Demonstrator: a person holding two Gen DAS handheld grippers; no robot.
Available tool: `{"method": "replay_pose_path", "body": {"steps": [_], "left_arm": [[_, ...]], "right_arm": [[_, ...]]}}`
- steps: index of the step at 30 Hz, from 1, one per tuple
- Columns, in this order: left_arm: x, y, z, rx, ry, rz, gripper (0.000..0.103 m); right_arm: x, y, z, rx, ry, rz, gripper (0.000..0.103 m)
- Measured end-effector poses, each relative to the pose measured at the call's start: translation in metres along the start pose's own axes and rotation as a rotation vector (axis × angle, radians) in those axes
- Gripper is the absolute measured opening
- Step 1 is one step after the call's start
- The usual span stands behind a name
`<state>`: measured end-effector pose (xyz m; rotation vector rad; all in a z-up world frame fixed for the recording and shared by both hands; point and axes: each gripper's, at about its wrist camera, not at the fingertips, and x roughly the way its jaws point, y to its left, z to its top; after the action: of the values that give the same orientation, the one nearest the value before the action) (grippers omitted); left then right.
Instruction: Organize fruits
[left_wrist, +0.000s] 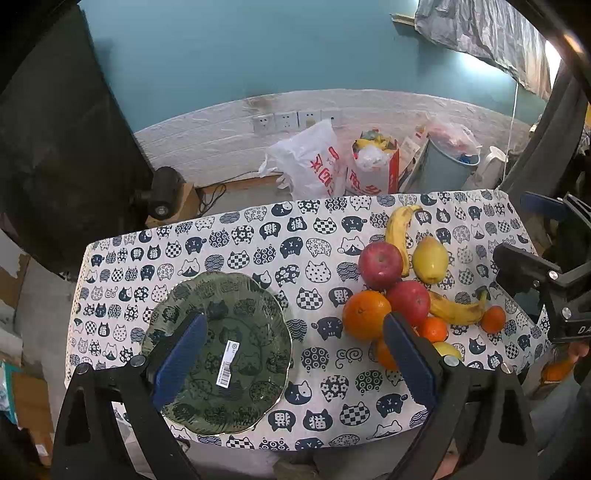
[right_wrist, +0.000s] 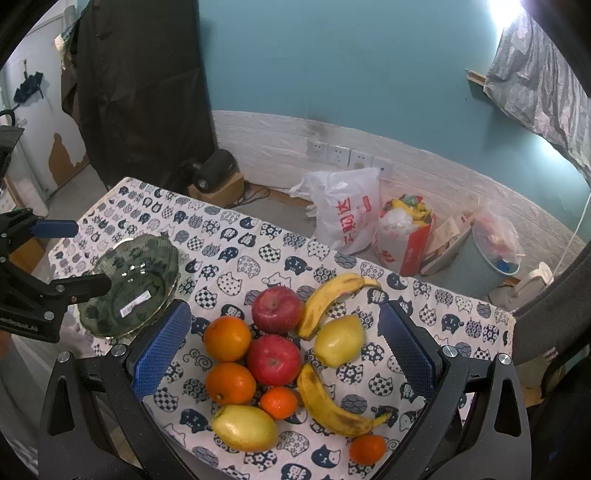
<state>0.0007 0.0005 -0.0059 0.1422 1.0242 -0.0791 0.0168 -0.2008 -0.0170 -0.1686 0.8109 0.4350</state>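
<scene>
Fruits (right_wrist: 273, 360) between right gripper (right_wrist: 284, 350) (spread).

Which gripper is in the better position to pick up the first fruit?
Right. The right gripper is open directly over the fruit pile, with a red apple between its fingers. The left gripper hovers by the green plate.
</scene>
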Motion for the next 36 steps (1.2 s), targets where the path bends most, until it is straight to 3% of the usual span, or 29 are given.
{"method": "replay_pose_path", "body": {"steps": [36], "left_arm": [[0.015, -0.002, -0.003, 0.005, 0.053, -0.009, 0.097]], "right_arm": [[0.002, 0.000, -0.004, 0.008, 0.025, 0.001, 0.100]]}}
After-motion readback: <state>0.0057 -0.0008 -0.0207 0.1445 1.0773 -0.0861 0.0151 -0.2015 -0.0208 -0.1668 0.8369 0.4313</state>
